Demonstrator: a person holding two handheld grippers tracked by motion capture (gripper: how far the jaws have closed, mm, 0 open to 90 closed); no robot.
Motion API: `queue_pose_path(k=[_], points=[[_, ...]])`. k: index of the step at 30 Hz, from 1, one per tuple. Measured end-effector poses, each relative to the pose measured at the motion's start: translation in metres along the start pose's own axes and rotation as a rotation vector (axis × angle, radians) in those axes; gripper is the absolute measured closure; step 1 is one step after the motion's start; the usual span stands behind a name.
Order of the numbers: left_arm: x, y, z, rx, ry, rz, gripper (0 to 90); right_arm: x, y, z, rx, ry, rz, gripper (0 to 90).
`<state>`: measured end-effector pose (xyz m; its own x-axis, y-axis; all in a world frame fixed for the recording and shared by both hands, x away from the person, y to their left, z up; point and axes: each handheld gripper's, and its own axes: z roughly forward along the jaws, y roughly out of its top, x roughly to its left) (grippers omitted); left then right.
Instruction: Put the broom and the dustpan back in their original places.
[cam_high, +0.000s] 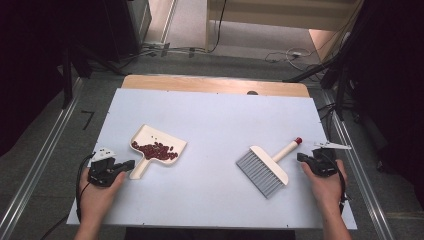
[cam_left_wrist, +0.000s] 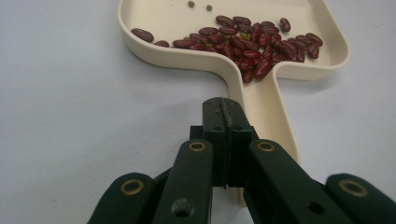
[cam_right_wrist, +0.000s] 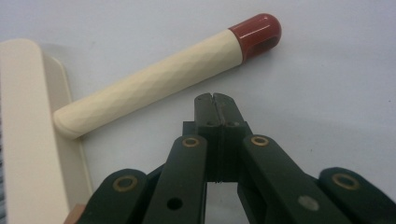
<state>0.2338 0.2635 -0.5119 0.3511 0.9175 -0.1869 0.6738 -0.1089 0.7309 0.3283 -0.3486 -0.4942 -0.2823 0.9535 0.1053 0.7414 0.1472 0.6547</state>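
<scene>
- While both hands rest near the table's (cam_high: 215, 107) near edge, the left gripper (cam_left_wrist: 225, 106) sits clenched with nothing between its jaws, just short of the dustpan's handle (cam_left_wrist: 268, 109).
- The cream dustpan (cam_high: 165, 139) lies flat at the left of the table, with red beans (cam_left_wrist: 254, 44) heaped at its back wall beside the handle.
- The right gripper (cam_right_wrist: 215, 100) is also clenched and empty, close beside the brush handle (cam_right_wrist: 154, 77) but apart from it.
- The brush (cam_high: 267, 167) lies on the right, grey bristles (cam_high: 257, 175) facing the person, its red tip (cam_right_wrist: 256, 32) pointing away.
</scene>
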Motion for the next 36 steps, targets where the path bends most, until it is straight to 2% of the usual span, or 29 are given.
queue_pose_path(k=[8, 21, 27, 36], points=[[-0.004, 0.000, 0.004, 0.018, -0.010, 0.023, 90.0, -0.006, 0.014, 0.013, 0.033, -0.047, 0.025, 88.2], [-0.011, 0.001, 0.007, 0.022, -0.025, 0.044, 90.0, -0.005, 0.036, 0.034, 0.068, -0.057, 0.016, 88.3], [-0.017, 0.002, 0.010, 0.032, -0.040, 0.064, 90.0, 0.000, 0.048, 0.044, 0.082, -0.036, -0.029, 88.3], [-0.022, 0.002, 0.013, 0.038, -0.052, 0.078, 90.0, 0.010, 0.060, 0.057, 0.072, 0.008, -0.070, 88.3]])
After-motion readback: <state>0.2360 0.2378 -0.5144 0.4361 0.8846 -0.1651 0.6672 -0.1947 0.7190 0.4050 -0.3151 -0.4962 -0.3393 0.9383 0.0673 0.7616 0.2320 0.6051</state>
